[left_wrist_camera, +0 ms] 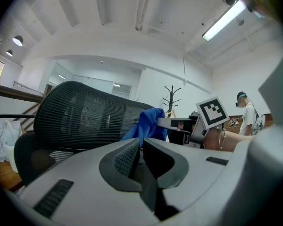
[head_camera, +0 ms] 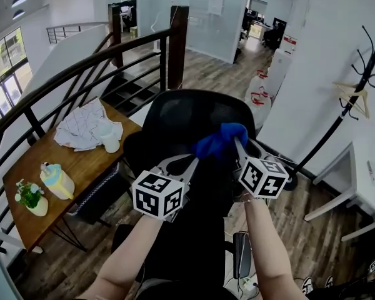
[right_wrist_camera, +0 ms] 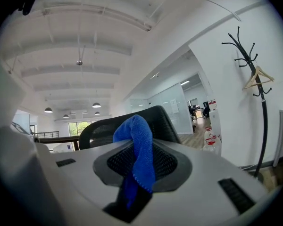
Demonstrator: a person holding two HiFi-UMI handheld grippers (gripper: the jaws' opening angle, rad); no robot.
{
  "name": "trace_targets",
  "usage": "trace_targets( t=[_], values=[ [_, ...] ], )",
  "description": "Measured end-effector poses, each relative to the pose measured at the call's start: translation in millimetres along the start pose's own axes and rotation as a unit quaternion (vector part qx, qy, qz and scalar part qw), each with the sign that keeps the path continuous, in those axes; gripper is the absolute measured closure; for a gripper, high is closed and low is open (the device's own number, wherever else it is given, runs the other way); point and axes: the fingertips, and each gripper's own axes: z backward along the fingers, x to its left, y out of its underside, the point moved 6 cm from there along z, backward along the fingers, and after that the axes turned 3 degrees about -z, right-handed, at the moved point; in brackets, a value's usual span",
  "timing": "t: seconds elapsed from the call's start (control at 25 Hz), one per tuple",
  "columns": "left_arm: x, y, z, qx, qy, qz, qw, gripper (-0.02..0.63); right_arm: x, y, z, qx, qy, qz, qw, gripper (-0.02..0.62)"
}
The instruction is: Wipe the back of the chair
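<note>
A black mesh office chair (head_camera: 181, 120) stands in front of me, its back (left_wrist_camera: 80, 119) facing both grippers. My right gripper (head_camera: 236, 144) is shut on a blue cloth (head_camera: 219, 139), which hangs against the upper right of the chair back. The cloth (right_wrist_camera: 137, 147) drapes between the right jaws, with the chair back (right_wrist_camera: 153, 124) just behind. My left gripper (head_camera: 192, 162) hangs just left of the cloth, jaws closed together with nothing between them. From the left gripper view the cloth (left_wrist_camera: 146, 125) and the right gripper (left_wrist_camera: 179, 125) show close ahead.
A wooden table (head_camera: 69, 174) at left carries a crumpled cloth (head_camera: 84, 127), a white cup (head_camera: 110, 141), a pitcher (head_camera: 55, 180) and a small plant (head_camera: 31, 197). A dark stair railing (head_camera: 100, 58) runs behind. A coat rack (head_camera: 356, 92) stands right. A person (left_wrist_camera: 247, 114) stands far right.
</note>
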Motion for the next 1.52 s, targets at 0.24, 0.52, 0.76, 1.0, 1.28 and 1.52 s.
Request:
trace_targets(
  t=[0.24, 0.52, 0.76, 1.0, 1.28, 1.52],
  values=[
    [-8.3, 3.5, -5.3, 0.001, 0.011, 0.006, 0.9999, 0.574, -13.0, -2.6, 20.3, -0.007, 0.019, 0.002, 1.000, 0.494],
    [-12.9, 8.1, -3.7, 0.013, 0.010, 0.000, 0.9999, 0.574, -32.7, -2.8, 42.8, -0.012, 0.043, 0.000, 0.999, 0.494],
    [-11.7, 14.1, 3.3, 0.022, 0.005, -0.002, 0.9997, 0.574, -37.1, -3.6, 62.6, -0.027, 0.060, -0.014, 0.998, 0.494],
    [-3.7, 23.4, 16.8, 0.032, -0.007, 0.005, 0.9995, 0.574, -18.6, 8.3, 82.1, -0.033, 0.042, -0.029, 0.998, 0.494],
    [15.5, 44.0, 43.7, 0.050, -0.036, 0.025, 0.9978, 0.574, 21.8, 49.2, 67.6, 0.029, -0.022, -0.021, 0.999, 0.494],
    [41.8, 52.6, 69.8, 0.047, -0.079, 0.050, 0.9945, 0.574, 63.6, 69.5, 32.7, 0.060, -0.076, -0.027, 0.995, 0.494]
  ],
)
